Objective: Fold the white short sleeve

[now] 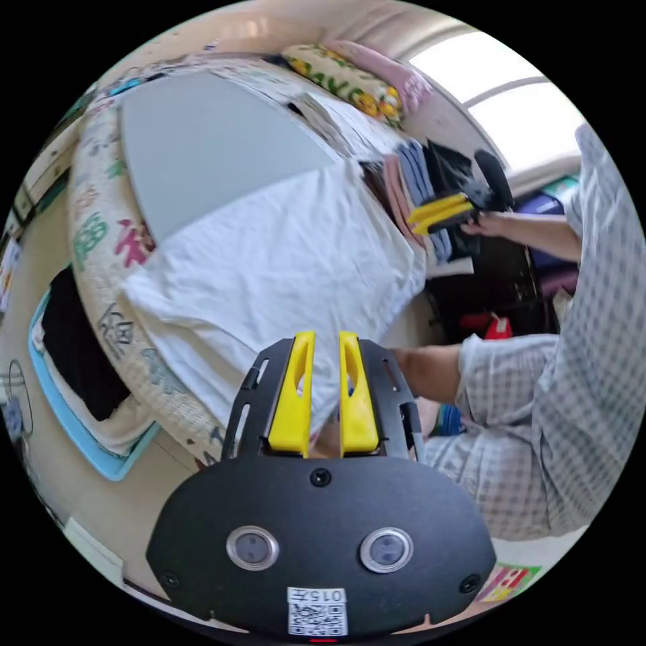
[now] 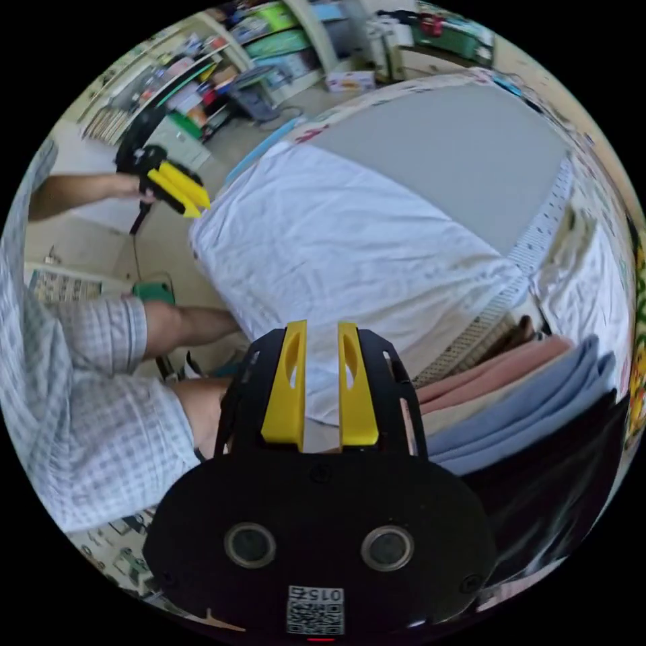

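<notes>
Shirt (image 1: 269, 269) lies spread flat on the grey surface (image 1: 202, 141), one end hanging over the near edge towards the person. Long axis runs from that overhanging edge back across the surface; which end is collar or hem can't be told, no sleeve readable.

Left tool (image 1: 326, 340): jaws narrowly apart, tips over the shirt's near edge, gripping nothing visible. In the right gripper view it sits (image 2: 192, 195) by the shirt's far corner, jaws close together, contact unclear.

Right tool (image 2: 321, 330): same narrow gap, over the shirt's hanging edge, nothing seen between the jaws. In the left gripper view it is (image 1: 431, 214) held off the shirt's corner, beside a stack (image 1: 410, 188) of folded clothes.

Surface has a patterned quilt (image 1: 94, 229) around it. Stack (image 2: 525, 397) holds pink, blue and dark pieces. Blue tray (image 1: 81, 431) with dark cloth on the floor. Shelves (image 2: 202, 74) at the room's side, bright window (image 1: 511, 101).

Person's checked shirt (image 1: 572, 417) and bare knees cut off by the frame.
</notes>
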Demonstrator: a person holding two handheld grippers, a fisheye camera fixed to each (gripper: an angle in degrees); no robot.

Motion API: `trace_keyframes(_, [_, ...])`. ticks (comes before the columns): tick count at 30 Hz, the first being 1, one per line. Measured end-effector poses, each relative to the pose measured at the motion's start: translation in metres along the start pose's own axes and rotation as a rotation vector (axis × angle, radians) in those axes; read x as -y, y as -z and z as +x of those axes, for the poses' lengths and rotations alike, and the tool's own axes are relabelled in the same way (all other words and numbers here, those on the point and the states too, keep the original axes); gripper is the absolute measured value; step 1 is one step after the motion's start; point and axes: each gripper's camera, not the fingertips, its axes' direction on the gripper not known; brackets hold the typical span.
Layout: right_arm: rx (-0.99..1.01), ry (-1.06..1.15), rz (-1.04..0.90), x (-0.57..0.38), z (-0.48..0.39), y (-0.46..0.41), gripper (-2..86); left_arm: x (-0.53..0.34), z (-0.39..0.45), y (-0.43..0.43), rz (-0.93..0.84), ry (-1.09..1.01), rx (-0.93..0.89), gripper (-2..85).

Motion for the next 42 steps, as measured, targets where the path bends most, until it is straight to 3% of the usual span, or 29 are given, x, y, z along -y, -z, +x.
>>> trace_keyframes(7, [-0.071,0.181,-0.151,0.034,-0.04,-0.004,7.7,0.003,0.018,-0.062,-0.192,-0.212,0.141,8.2])
trace_keyframes(15, [-0.097,0.217,-0.216,0.043,-0.049,0.023,5.9,0.001,0.024,-0.065,-0.231,-0.379,0.249,7.1])
trace_keyframes(18, [-0.1,0.172,-0.234,0.042,-0.045,0.034,1.0,0.003,0.02,-0.066,-0.242,-0.363,0.261,3.2])
trace_keyframes(23, [-0.038,0.054,-0.175,0.043,-0.01,0.093,-0.9,0.022,-0.007,-0.024,-0.137,-0.187,0.19,0.4])
trace_keyframes(29, [-0.17,-0.247,0.205,0.121,0.142,0.244,-0.5,0.116,-0.093,0.11,0.262,0.032,0.363,0.6])
trace_keyframes(31, [-0.198,-0.513,0.426,0.161,0.223,0.297,0.2,0.167,-0.137,0.152,0.457,0.192,0.535,1.7])
trace_keyframes(34, [-0.168,-0.776,0.578,0.146,0.272,0.323,5.3,0.196,-0.171,0.18,0.606,0.398,0.55,5.6])
trace_keyframes(38, [-0.084,-0.749,0.421,0.072,0.248,0.27,8.2,0.164,-0.164,0.163,0.56,0.405,0.451,7.2])
trace_keyframes(42, [0.025,-0.876,0.081,-0.07,0.192,0.167,8.9,0.057,-0.152,0.116,0.351,0.622,0.351,8.1])
